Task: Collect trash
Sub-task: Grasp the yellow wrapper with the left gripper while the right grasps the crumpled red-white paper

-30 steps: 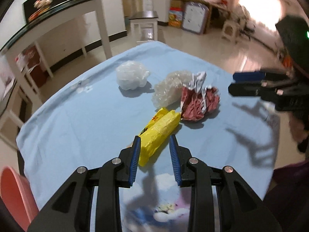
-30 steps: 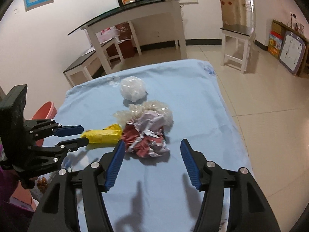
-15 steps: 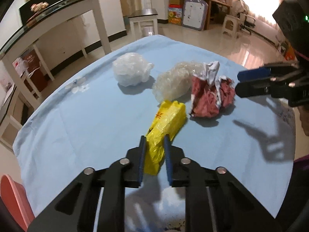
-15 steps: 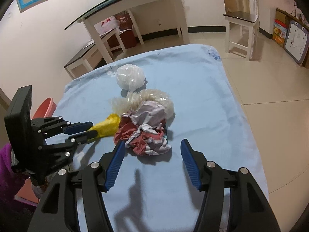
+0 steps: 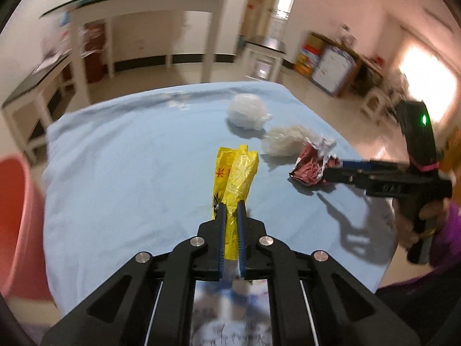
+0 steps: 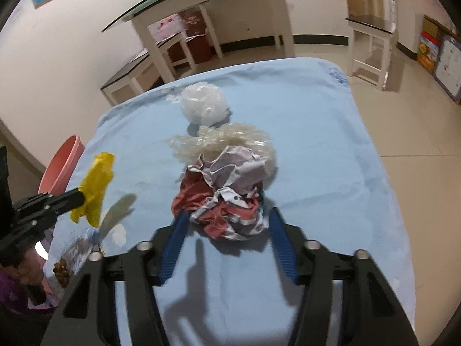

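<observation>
A yellow wrapper hangs above the blue tablecloth, pinched at its near end by my left gripper, whose jaws are still closing on it. The right wrist view shows the same wrapper raised at the left in that gripper. A crumpled red-and-white paper lies on the cloth between the pads of my right gripper. Its jaws are closing around the paper, which still rests on the table. From the left wrist the right gripper reaches the paper from the right.
Behind the paper lie a clear crinkled plastic wad and a white plastic ball. A pink basin stands on the floor off the table's left edge. A white glass-topped table and a stool stand beyond.
My left gripper closed on the yellow wrapper, lifted it off the cloth and swung it left, away from the pile. My right gripper came down around the red-and-white paper and its jaws narrowed.
</observation>
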A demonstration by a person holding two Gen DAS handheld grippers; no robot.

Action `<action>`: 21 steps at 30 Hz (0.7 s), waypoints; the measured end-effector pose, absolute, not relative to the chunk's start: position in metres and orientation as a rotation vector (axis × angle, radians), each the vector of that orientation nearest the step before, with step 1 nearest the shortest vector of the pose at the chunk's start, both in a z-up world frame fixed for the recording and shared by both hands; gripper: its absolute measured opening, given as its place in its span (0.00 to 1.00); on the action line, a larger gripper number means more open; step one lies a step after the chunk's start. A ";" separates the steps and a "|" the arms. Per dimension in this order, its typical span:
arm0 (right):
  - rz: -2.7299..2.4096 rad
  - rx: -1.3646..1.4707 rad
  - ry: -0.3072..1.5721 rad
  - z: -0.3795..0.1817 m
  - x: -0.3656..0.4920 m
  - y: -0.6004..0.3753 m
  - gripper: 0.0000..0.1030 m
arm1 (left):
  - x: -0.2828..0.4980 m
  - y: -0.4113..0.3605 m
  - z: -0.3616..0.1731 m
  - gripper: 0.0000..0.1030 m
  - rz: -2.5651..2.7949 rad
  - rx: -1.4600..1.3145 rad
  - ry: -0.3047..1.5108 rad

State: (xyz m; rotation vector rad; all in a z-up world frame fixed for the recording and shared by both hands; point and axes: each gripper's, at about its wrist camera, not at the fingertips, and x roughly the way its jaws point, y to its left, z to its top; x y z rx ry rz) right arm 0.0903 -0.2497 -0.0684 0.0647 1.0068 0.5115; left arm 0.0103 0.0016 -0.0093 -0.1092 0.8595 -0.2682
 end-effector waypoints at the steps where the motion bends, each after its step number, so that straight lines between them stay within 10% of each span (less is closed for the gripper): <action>1: 0.522 0.048 1.012 -0.069 0.090 -0.246 0.32 | 0.005 0.008 -0.009 0.06 -0.245 -0.143 0.857; 21: 0.691 -0.030 0.862 -0.017 0.017 -0.176 0.21 | -0.079 0.043 0.018 0.06 -0.085 -0.317 0.729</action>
